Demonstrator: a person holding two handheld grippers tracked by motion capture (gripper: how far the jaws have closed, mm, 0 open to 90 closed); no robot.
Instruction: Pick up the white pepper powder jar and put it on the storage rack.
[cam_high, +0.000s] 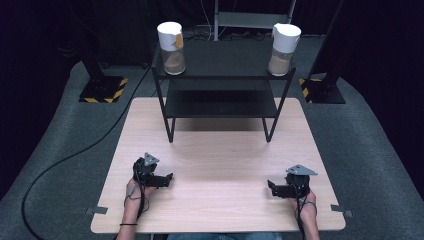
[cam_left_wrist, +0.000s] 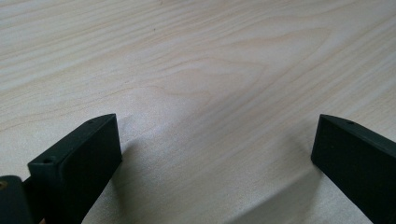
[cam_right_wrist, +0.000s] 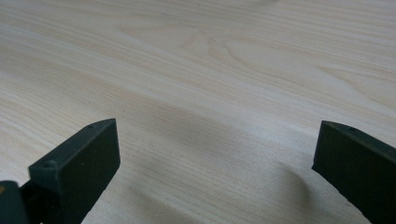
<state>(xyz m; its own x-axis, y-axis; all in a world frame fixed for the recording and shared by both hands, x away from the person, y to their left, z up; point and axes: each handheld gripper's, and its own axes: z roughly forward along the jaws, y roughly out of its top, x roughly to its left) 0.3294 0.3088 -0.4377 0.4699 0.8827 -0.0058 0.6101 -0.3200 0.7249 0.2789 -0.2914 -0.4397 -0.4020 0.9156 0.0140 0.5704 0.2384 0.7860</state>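
My left gripper (cam_high: 169, 179) rests low over the near left part of the wooden table (cam_high: 220, 160), held in a hand, its jaws wide apart with only bare wood between them (cam_left_wrist: 215, 144). On the near right, my right gripper (cam_high: 271, 187) is held the same way, open and holding nothing (cam_right_wrist: 215, 149). The two grippers point toward each other across the table's middle. Two clear jars with white lids and brown contents stand on a black shelf unit (cam_high: 220, 75) at the table's far side: one jar (cam_high: 171, 47) at the left end, the other jar (cam_high: 284, 49) at the right end.
The shelf unit has a lower shelf (cam_high: 220, 104) and thin legs standing on the table's far half. A black cable (cam_high: 75, 155) runs over the grey floor at left. Stand bases with yellow-black tape (cam_high: 104, 90) sit on both sides behind the table.
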